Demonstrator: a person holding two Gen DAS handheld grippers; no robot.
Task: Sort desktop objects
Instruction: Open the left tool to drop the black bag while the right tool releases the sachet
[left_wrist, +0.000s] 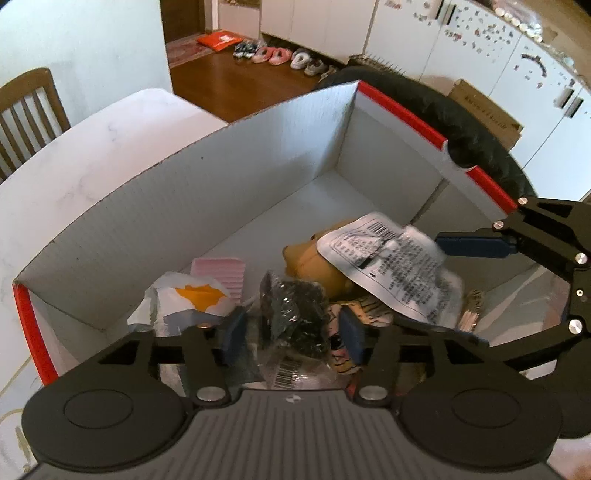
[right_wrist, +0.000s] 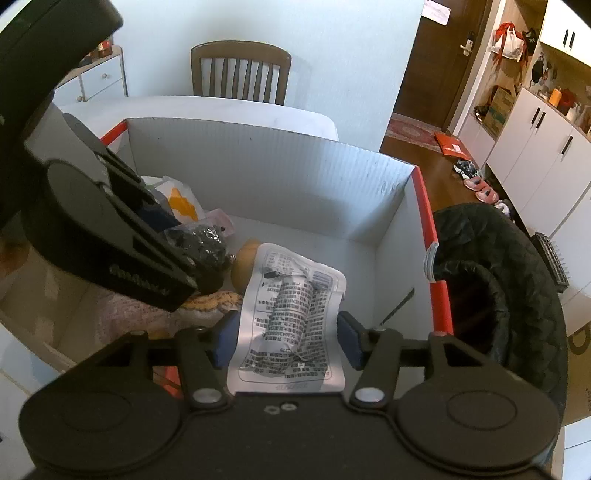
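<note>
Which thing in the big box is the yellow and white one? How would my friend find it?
Look inside the white cardboard box with red edges. Near its left end, beside a pink ribbed pad, lies a crumpled white packet. It alone has a bright orange-yellow splash; the clear packet of black bits next to it looks dark.

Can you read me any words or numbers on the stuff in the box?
Silver packet: barcode and printed lines, too small and blurred to read.
Clear bag of black bits: barcode label, digits unreadable.
Left claw: raised lettering on its arm, too blurred.
Nothing readable.
</note>
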